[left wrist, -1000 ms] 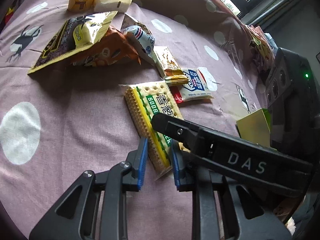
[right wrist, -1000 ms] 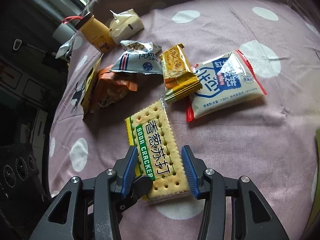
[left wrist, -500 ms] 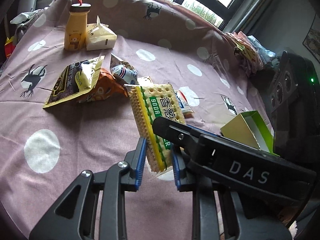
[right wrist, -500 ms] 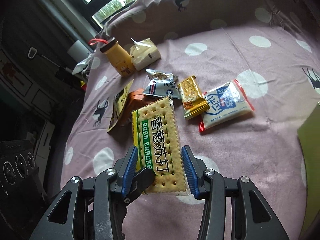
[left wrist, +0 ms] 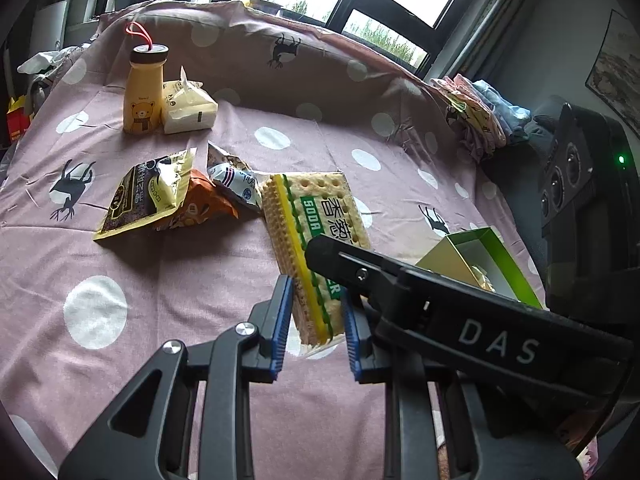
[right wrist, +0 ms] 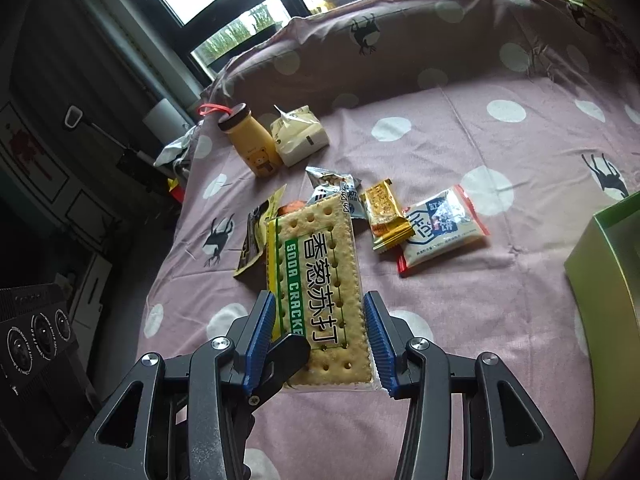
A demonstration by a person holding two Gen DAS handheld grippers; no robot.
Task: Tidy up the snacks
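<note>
The right gripper (right wrist: 318, 344) squeezes the near end of the cracker pack (right wrist: 320, 280) and holds it up above the bed (right wrist: 460, 320). The left gripper (left wrist: 316, 326) has its blue pads on both sides of the same pack, but I cannot tell if they pinch it. Past the pack, small snack bags (right wrist: 440, 228) lie in the middle of the bed. A yellow bottle (left wrist: 143, 90) stands near the far left corner. A green box (left wrist: 484, 264) sits at the right edge.

Glossy plastic film is wrapping the cracker pack (right wrist: 320, 280). Matt spotted cloth (right wrist: 460, 300) is covering the surface, wrinkling. The green box (right wrist: 608, 264) is looking like smooth card, perhaps.
</note>
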